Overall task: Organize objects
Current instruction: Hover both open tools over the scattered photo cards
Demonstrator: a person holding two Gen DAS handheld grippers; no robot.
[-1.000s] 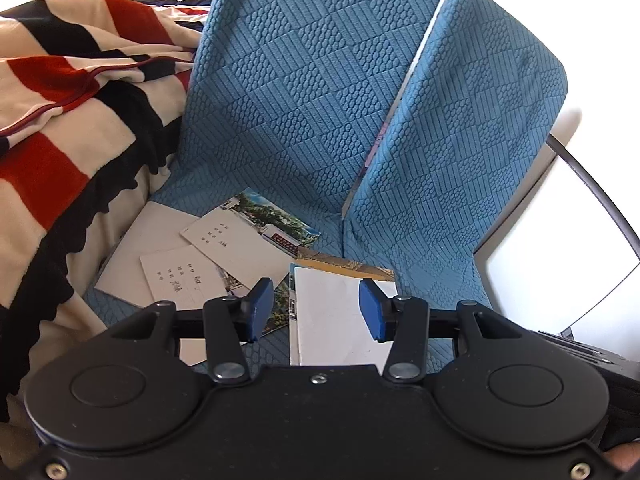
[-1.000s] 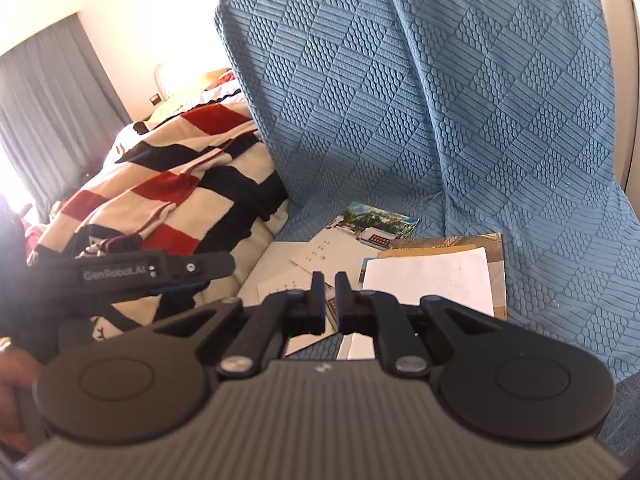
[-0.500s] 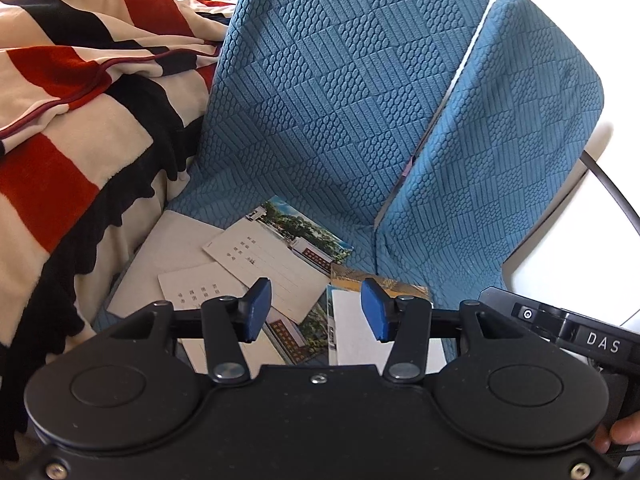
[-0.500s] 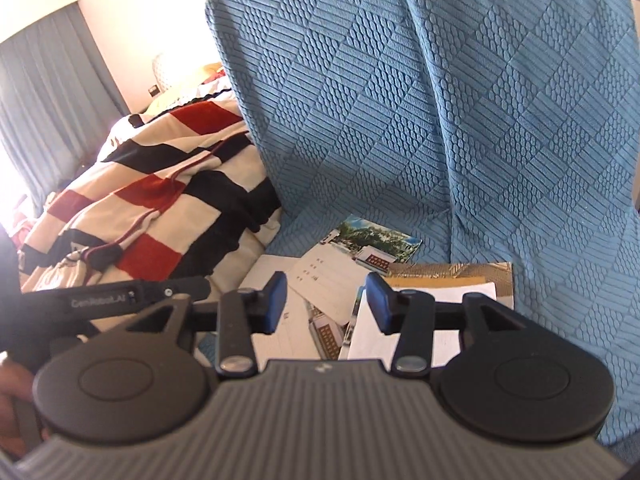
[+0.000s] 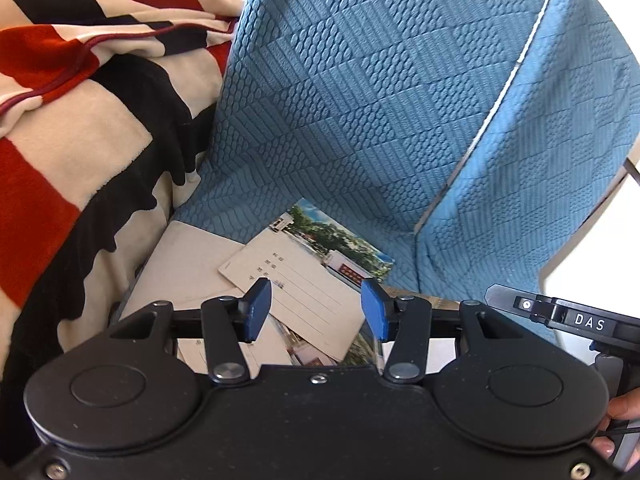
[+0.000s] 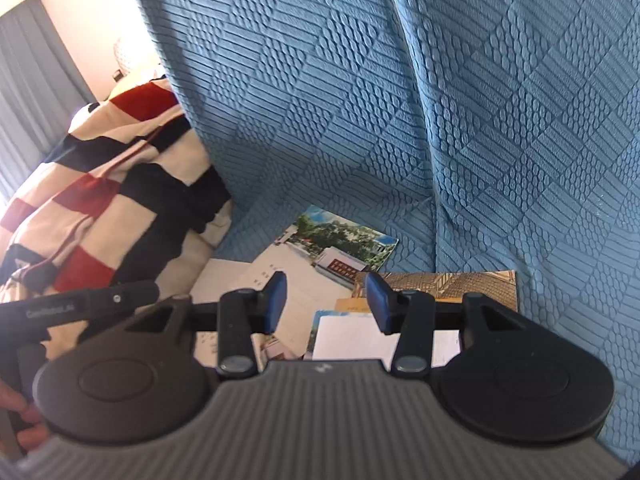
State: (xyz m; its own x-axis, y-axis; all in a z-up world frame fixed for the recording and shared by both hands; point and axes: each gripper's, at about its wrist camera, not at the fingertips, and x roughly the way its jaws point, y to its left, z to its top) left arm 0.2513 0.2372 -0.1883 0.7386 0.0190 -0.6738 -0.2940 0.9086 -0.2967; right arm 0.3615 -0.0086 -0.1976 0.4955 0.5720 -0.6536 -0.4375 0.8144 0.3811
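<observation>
The letters "DAS" stand in white on the black body of the right gripper (image 5: 586,322), seen to the right of the lined card (image 5: 304,288). That card carries short printed characters beside its ruled lines, too small to read. The left gripper (image 6: 52,310) bears a blurred, unreadable wordmark.

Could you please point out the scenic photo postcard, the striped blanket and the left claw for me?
Scenic photo postcard (image 6: 344,236): right wrist view, on its tree picture.
Striped blanket (image 5: 52,184): left wrist view, on a red stripe.
Left claw (image 5: 316,312): left wrist view, midway between its blue fingertips.
</observation>
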